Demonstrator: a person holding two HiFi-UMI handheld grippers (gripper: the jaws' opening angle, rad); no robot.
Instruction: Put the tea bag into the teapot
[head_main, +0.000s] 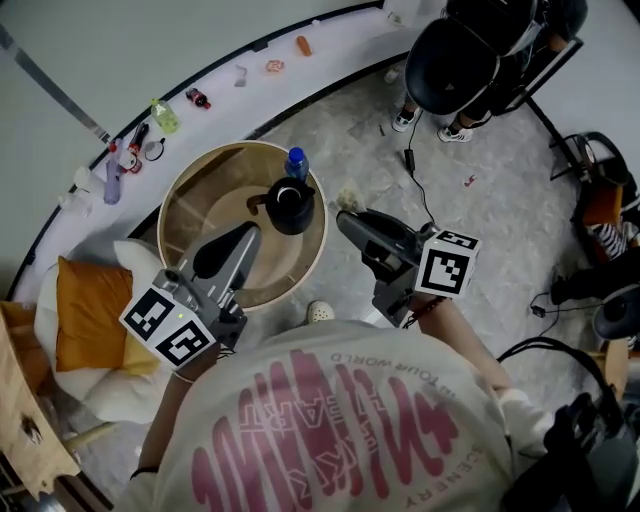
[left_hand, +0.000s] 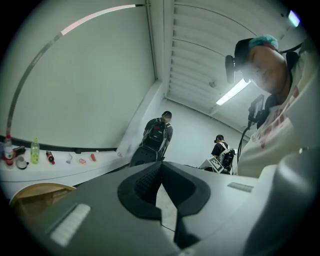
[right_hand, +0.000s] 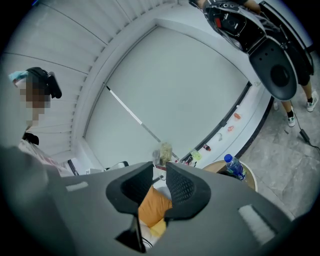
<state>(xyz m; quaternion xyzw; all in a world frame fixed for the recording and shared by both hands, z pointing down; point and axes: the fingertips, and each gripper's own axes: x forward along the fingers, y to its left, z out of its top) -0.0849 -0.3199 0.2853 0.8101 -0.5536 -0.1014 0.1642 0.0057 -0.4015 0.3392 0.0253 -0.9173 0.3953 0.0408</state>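
A dark teapot (head_main: 290, 207) stands at the far edge of the round wooden table (head_main: 180, 190). My right gripper (head_main: 343, 218) hovers just right of the table, beside the teapot. It is shut on a pale tea bag (head_main: 347, 197) that sticks out past its tips. In the right gripper view the tea bag (right_hand: 164, 150) shows at the tips of the right gripper (right_hand: 159, 167). My left gripper (head_main: 253, 232) hangs over the table, near the teapot. In its own view the left gripper (left_hand: 161, 165) has its tips together with nothing held.
A blue-capped bottle (head_main: 296, 162) stands right behind the teapot. An orange cushion (head_main: 90, 310) lies on a white seat at the left. Small bottles line the curved ledge (head_main: 190, 100). A black office chair (head_main: 450, 60) and people stand beyond, with cables (head_main: 415, 170) on the floor.
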